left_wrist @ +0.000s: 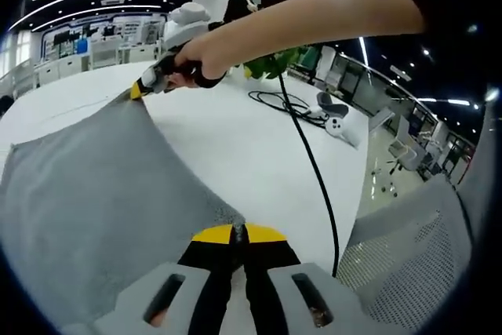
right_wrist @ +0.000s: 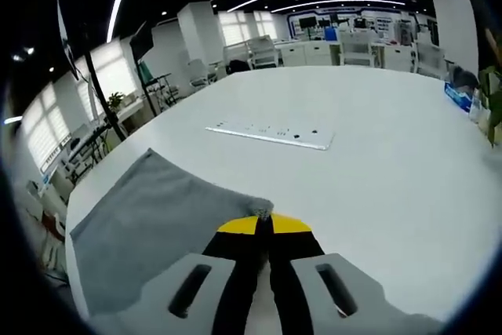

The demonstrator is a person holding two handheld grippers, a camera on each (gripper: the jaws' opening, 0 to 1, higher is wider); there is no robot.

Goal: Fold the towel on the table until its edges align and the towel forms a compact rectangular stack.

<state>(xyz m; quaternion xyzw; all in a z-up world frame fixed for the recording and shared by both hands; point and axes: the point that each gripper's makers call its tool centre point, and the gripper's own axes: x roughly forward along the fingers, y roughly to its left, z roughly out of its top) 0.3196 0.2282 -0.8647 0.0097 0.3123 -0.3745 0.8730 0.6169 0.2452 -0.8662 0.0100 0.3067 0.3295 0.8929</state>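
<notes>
- Your left gripper (left_wrist: 238, 234) has its yellow-tipped jaws pressed together on a corner of the grey towel (left_wrist: 94, 194); the cloth bunches right at the tips.
- In the left gripper view the towel spreads away from that pinched corner across the white tabletop (left_wrist: 235, 139), reaching to its far corner, where your right gripper (left_wrist: 149, 84) grips it.
- Your hand (left_wrist: 196, 64) wraps the right gripper's handle, with your forearm stretching across the top of that view.
- In the right gripper view, your right gripper (right_wrist: 264, 227) likewise has its jaws closed tight on a towel (right_wrist: 149, 225) corner, a small fold of cloth sticking out between the tips.
- From there the towel lies out toward the tabletop's (right_wrist: 376, 139) near left edge, its outer border running close along that edge.
- A black cable (left_wrist: 314, 170) runs over the tabletop beside the towel in the left gripper view, leading from a coil farther back down past the table's edge.
- A white controller (left_wrist: 339, 125) sits near the table's far edge beyond the cable.
- A flat white strip (right_wrist: 271, 134) with dark dots lies toward the middle of the tabletop, well apart from the towel.
- A grey mesh chair back (left_wrist: 416, 249) stands just off the table's edge.
</notes>
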